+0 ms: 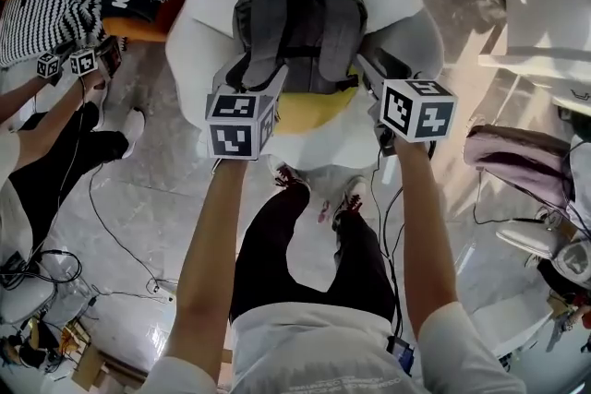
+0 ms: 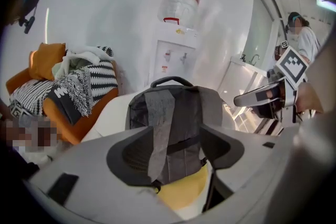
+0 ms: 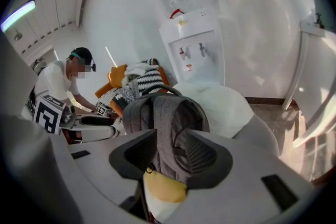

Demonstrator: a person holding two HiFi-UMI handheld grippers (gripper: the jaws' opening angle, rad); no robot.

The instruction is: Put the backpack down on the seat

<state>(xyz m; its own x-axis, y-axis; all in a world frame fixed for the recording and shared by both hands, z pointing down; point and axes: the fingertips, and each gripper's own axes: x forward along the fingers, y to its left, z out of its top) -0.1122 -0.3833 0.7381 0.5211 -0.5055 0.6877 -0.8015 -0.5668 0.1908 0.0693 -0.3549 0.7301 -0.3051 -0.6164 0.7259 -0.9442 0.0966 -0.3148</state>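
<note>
**Backpack upright on seat, both grippers open at its straps**

The grey backpack [image 1: 295,18] stood upright on the white petal-shaped seat [image 1: 205,9]. Its back panel and straps faced the person and its base sat just behind a yellow cushion [image 1: 312,111]. Its top handle [image 2: 172,80] pointed up.

The left gripper [image 2: 184,147] was low in front of the pack with its jaws spread apart. One shoulder strap [image 2: 157,123] ran down through the gap and lay across the inner edge of the left-hand jaw. It was not pinched.

The right gripper [image 3: 170,152] was beside it at the pack's other side, jaws also apart. The other strap [image 3: 167,123] hung in the gap; contact could not be told.

In the head view both marker cubes sat side by side, just short of the seat's front edge. The person's legs and sneakers [image 1: 294,177] were on the pale stone floor [image 1: 138,226] below.

Behind the seat was a water dispenser [image 2: 173,57] against the white wall. An orange chair [image 2: 79,118] piled with striped blankets [image 2: 100,78] stood at the person's left. A second person [image 3: 55,84] with their own marker cubes was near that chair. Cables [image 1: 111,235] trailed across the floor.
</note>
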